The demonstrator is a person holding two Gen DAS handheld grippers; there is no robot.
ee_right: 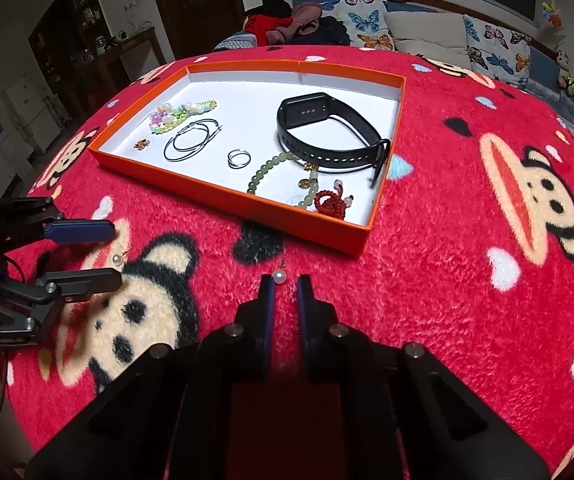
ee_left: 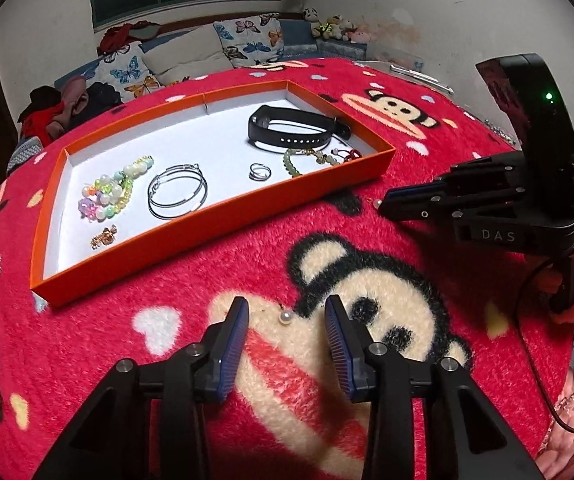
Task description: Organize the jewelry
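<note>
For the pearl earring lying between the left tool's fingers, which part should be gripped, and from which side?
Grip the round pearl, not the thin hook. The left tool is open astride it; lower straight down and close across the bead, which stands proud of the fuzzy blanket.

we can read only one piece of lettering: "das", in pale raised capitals on the black body of the right gripper (ee_left: 379, 205), seen in the left wrist view just behind its finger mounts. in the right wrist view we find no lettering clear enough to read. the monkey faces on the red blanket (ee_left: 427, 184) are a cartoon pattern with no words we can make out.
</note>
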